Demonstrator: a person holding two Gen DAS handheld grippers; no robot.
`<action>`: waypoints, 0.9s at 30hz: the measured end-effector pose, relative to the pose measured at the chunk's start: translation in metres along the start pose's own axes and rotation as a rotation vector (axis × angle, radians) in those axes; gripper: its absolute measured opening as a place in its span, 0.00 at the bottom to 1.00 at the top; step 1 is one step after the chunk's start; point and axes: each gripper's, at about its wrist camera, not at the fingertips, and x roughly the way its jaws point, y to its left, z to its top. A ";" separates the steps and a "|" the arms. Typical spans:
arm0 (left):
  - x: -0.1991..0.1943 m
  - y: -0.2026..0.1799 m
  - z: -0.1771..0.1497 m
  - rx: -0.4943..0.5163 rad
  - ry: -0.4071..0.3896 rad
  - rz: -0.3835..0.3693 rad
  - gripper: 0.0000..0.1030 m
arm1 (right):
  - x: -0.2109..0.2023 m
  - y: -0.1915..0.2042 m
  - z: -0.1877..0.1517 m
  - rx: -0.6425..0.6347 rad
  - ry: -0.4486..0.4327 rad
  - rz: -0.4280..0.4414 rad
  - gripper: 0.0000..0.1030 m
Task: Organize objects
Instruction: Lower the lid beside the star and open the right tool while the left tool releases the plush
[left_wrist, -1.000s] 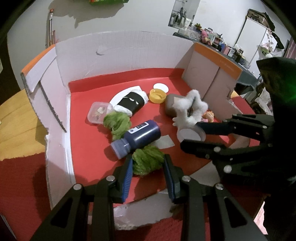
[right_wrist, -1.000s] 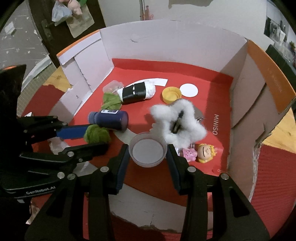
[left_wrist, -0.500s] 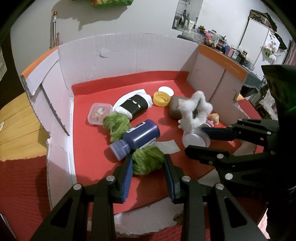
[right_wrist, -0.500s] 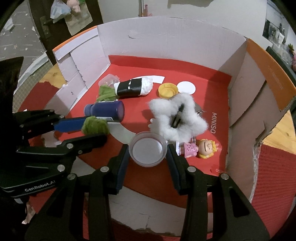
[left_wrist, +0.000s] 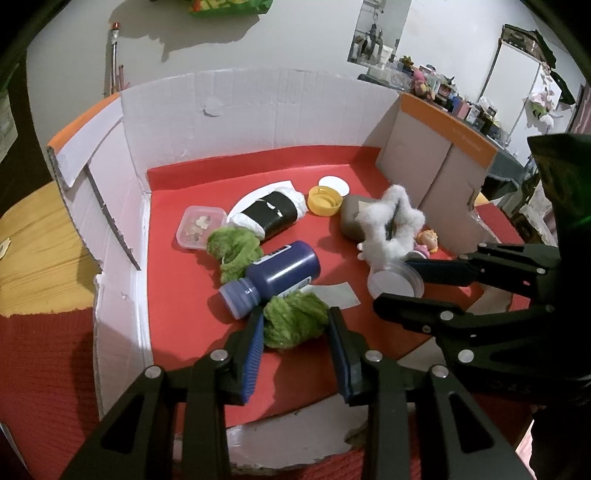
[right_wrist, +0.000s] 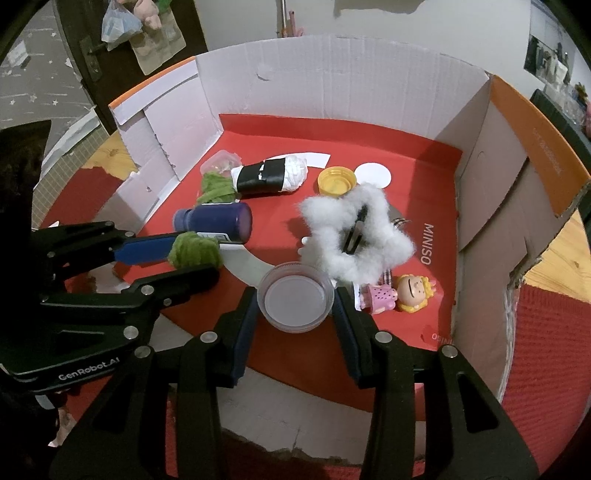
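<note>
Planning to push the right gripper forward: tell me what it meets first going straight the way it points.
Shut on the clear cup, the right gripper would likely push it into the white fluffy star just ahead; angled down, it might touch the red floor first. Depth is unclear.

Indoor light, moderate, coming from above. Hard dark shadows fall on the back wall and beside the dark blue bottle (left_wrist: 273, 278) on the red box floor (left_wrist: 184, 295). Heavy fisheye bending: box walls (right_wrist: 332, 81) curve, corners vignetted black. Centre sharp, edges soft. Slight glare on the clear round lid (right_wrist: 295, 301). Black gripper bodies underexposed, little detail.
</note>
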 end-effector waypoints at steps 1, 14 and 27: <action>-0.001 0.000 0.000 0.000 -0.002 0.001 0.35 | -0.001 0.000 0.001 0.002 -0.003 0.002 0.39; -0.024 -0.001 -0.005 -0.007 -0.074 0.047 0.54 | -0.033 0.002 -0.003 0.025 -0.107 0.023 0.49; -0.048 -0.003 -0.024 -0.088 -0.203 0.141 0.82 | -0.058 0.009 -0.027 0.087 -0.277 -0.135 0.63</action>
